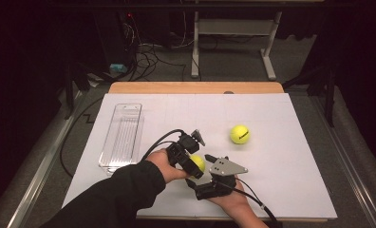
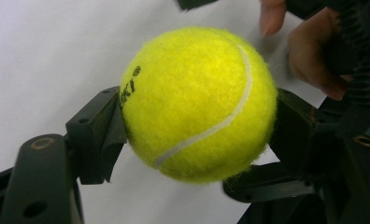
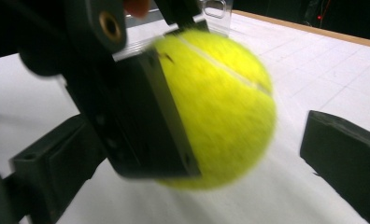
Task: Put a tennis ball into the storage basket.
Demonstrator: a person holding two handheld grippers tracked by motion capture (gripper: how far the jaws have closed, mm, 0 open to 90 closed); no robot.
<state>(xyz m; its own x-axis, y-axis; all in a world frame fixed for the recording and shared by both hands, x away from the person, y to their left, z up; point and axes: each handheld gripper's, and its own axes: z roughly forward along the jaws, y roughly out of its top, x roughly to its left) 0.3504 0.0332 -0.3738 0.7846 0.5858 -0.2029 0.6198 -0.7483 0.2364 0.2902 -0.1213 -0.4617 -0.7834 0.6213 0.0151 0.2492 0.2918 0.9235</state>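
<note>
A yellow tennis ball (image 2: 197, 102) hangs just above the white table cover, and my left gripper (image 2: 198, 128) is shut on it, one black pad pressed on each side. From above, the same ball (image 1: 198, 162) sits between the two hands near the table's front edge. My right gripper (image 3: 197, 156) stands open around that ball (image 3: 230, 107), with a clear gap to its right-hand pad. One jaw of the left gripper crosses the right gripper view in front of the ball. In the high view the left gripper (image 1: 192, 159) reaches in from the left and the right gripper (image 1: 202, 171) from below.
A second tennis ball (image 1: 240, 134) lies on the white sheet to the right of centre. A clear plastic tray (image 1: 121, 137) lies lengthwise along the left side. The sheet (image 1: 281, 180) ends close in front of the hands. Dark floor, cables and a desk frame lie beyond the table.
</note>
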